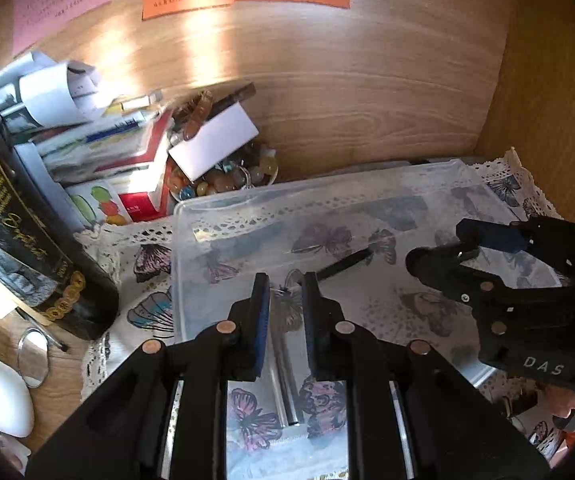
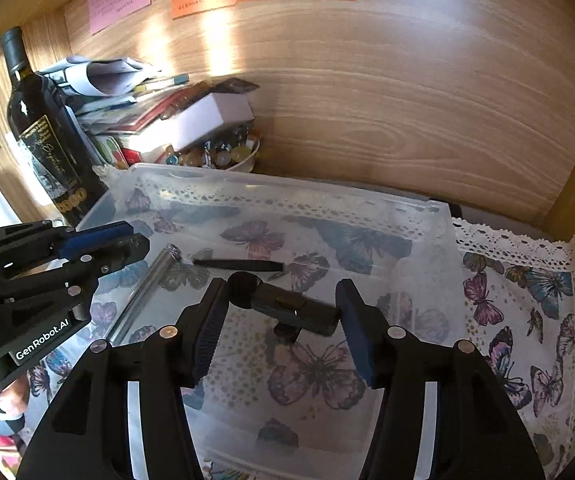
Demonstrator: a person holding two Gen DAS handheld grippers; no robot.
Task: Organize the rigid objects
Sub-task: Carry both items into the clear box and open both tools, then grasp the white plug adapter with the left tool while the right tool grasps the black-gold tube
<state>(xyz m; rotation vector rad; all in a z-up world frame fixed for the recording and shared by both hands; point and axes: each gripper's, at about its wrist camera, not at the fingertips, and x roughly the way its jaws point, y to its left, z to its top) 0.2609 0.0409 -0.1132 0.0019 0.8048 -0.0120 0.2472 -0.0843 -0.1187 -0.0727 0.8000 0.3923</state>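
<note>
One clear bin (image 2: 427, 216) on butterfly cloth (image 2: 527, 288), wooden alcove wall (image 2: 367, 100)

Clear plastic bin (image 2: 427, 240) open-topped, mid-floor free. Wine bottle (image 2: 43, 136) at 10 o'clock, bead bowl (image 2: 227, 158) at 12, wooden back wall (image 2: 367, 100) close behind.
</note>
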